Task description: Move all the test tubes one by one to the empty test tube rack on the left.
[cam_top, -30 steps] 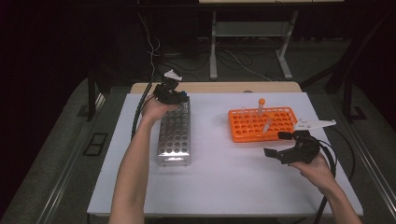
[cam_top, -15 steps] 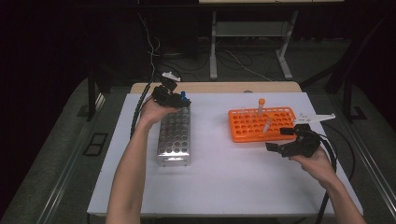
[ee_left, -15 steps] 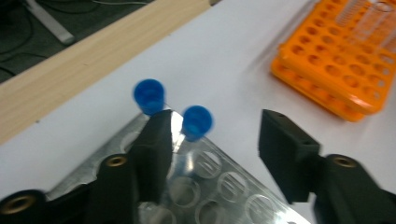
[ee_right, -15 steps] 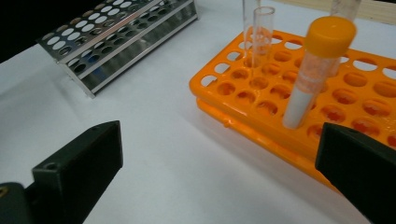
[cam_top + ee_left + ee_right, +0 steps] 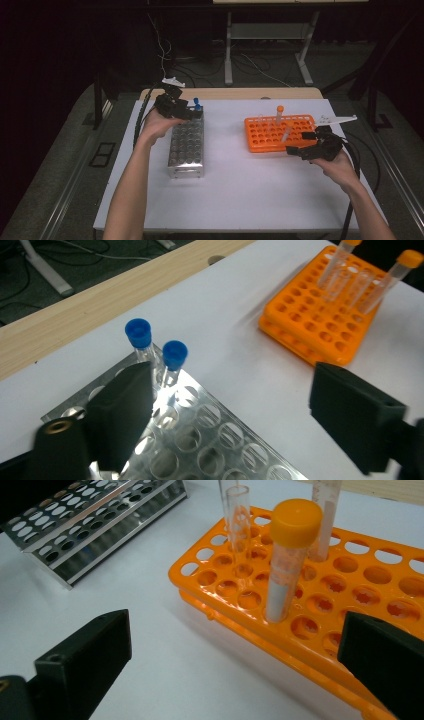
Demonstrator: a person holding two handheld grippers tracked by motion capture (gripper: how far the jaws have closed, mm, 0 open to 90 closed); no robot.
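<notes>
Jaws of the left gripper (image 5: 192, 114) spread wide, having just been opening, with nothing pinched between them; in the left gripper view, black pads (image 5: 125, 415) standing well apart over the far end of the metal rack (image 5: 186, 147). Two blue-capped tubes (image 5: 156, 352) upright side by side in holes at that rack's far end, just beyond the left pad and not touched by it. Rack lying lengthwise on the left half of the white table (image 5: 240, 190), its far end near the far edge, most holes bare. Jaws of the right gripper (image 5: 296, 145) also spread, nothing between them, hovering just off the near edge of the orange rack (image 5: 272, 135) towards its right end. Orange rack on the right half of the table, near the far edge, well apart from the metal one. In the right gripper view, an orange-capped tube (image 5: 290, 555) upright in a hole close to the rack's near edge, between the two open pads but farther off and clear of both. Behind it a clear uncapped tube (image 5: 239, 525) and another tube (image 5: 325, 515) with its top cut off by the frame, both standing in holes deeper in the rack. Strip of bare wood (image 5: 230, 93) along the table's far edge.
</notes>
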